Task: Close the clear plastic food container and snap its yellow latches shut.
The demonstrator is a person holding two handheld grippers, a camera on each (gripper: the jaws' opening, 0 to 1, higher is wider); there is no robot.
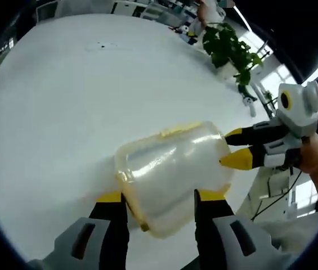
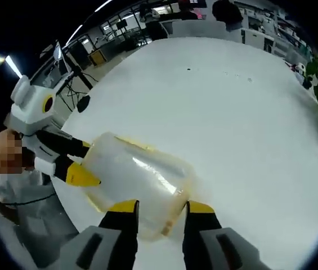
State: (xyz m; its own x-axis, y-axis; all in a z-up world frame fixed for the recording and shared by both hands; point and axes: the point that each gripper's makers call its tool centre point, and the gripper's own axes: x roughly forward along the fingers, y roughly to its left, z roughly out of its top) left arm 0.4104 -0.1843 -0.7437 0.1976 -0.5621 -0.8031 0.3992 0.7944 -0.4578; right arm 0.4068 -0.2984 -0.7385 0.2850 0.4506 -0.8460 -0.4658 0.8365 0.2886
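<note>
The clear plastic food container (image 1: 173,174) sits on the white counter (image 1: 63,112), between both jaws of the left hand-held gripper (image 1: 161,198), which grips one end. The right hand-held gripper (image 2: 159,206) holds the opposite end between narrowly set jaws.

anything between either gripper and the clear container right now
Nothing visible does. The left gripper has its jaws on either side of one end of the clear container, and the right gripper straddles the opposite end. The white table around it shows no obstacle.
</note>
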